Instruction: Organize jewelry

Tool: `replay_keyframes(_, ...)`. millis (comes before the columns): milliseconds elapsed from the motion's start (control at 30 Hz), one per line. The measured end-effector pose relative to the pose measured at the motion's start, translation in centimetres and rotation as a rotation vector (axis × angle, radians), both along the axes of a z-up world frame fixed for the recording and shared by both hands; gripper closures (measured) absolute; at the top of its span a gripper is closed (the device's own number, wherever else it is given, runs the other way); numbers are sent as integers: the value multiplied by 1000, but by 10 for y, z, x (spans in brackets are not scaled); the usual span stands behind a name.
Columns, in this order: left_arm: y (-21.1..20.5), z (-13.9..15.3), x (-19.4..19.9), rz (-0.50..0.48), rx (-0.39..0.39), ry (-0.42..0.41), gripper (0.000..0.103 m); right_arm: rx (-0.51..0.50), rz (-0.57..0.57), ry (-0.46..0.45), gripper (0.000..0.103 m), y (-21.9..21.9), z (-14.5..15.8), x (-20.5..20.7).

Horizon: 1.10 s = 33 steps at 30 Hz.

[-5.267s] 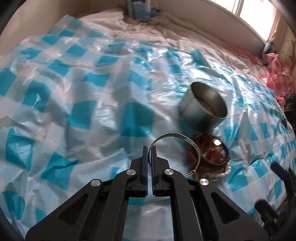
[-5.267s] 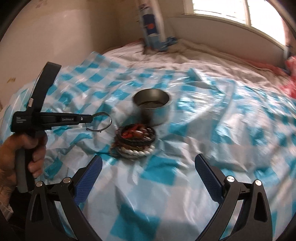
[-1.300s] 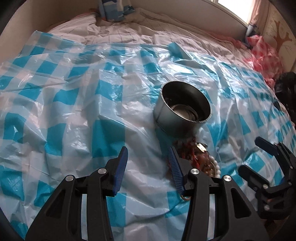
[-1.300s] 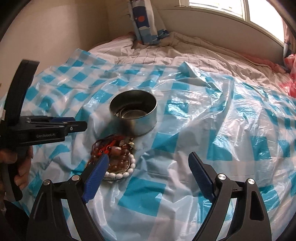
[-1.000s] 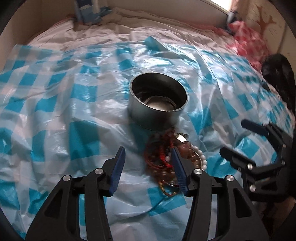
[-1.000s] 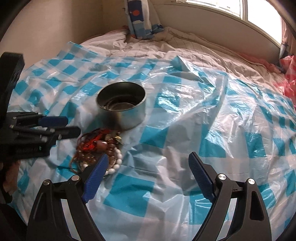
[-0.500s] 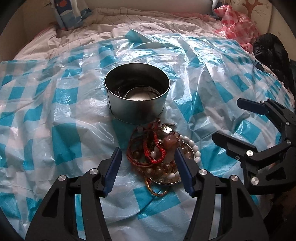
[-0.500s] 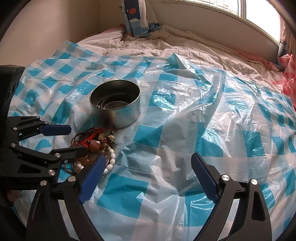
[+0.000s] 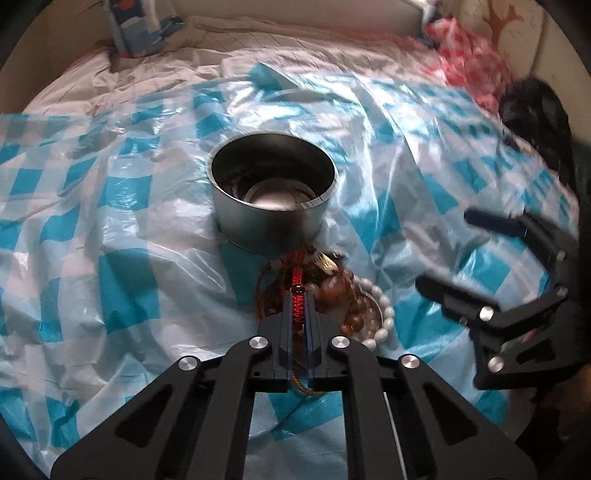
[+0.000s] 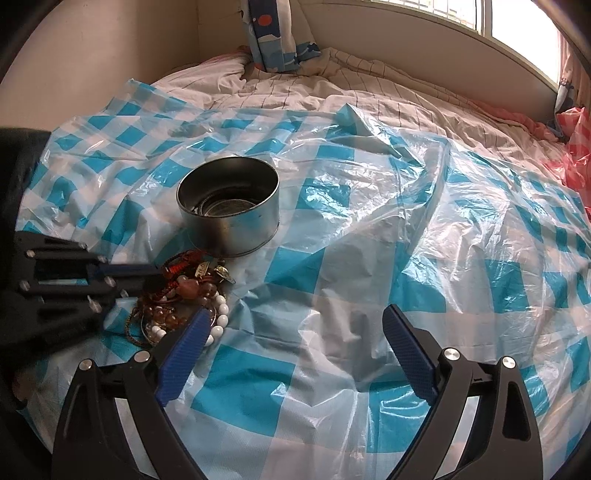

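A round metal tin stands on the checked plastic sheet, with a silver bangle lying inside it. Just in front of the tin lies a tangled pile of bead bracelets, brown, white and red. My left gripper is over the pile's left side, shut on a red braided cord bracelet that runs between its pads. In the right wrist view the tin, the pile and the left gripper are at the left. My right gripper is open, above bare sheet to the right of the pile.
A blue-and-white checked plastic sheet covers a striped bedspread. A patterned pillow leans on the back wall. A red-and-pink bag and a black bundle lie at the right edge, under a window ledge.
My left gripper has come down onto the pile and shut on the red cord bracelet; half a second ago it was open around the pile. The right gripper stays open.
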<state>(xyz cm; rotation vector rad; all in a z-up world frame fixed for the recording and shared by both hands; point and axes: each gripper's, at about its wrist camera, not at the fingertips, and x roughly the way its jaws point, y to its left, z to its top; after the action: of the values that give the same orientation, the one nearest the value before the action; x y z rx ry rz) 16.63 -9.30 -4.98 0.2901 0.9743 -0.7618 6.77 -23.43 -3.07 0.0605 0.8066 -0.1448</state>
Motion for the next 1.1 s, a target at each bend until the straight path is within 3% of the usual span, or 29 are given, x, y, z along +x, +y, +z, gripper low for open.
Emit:
replay_keyframes(267,31,16,23,123,-115,32,98,-6,5,6,13,1,-3,1)
replay_keyframes(433,45,20,34,221,-134,20,98,23,59,-22,13,11,1,6)
replay_keyframes(600,50,19,40,247,-134,28,98,85,144,-40,14,27,1,23)
replay_keyframes(633,50,19,41,247,-133,30,98,80,157,-46,17,32,2,24)
replay_keyframes(767,47,17,40,241,-127,32,98,71,165,-8,44,39,-5,37)
replay_keyframes(933,46,17,40,238,-125,30,98,105,149,40,49,34,-17,55)
replay_keyframes(967,45,17,40,238,-126,30,98,122,159,50,56,34,-20,58)
replay_keyframes(1000,46,17,40,238,-125,29,98,130,167,53,71,35,-21,60)
replay_keyframes(1100,45,17,39,238,-125,28,98,146,179,48,96,34,-20,57)
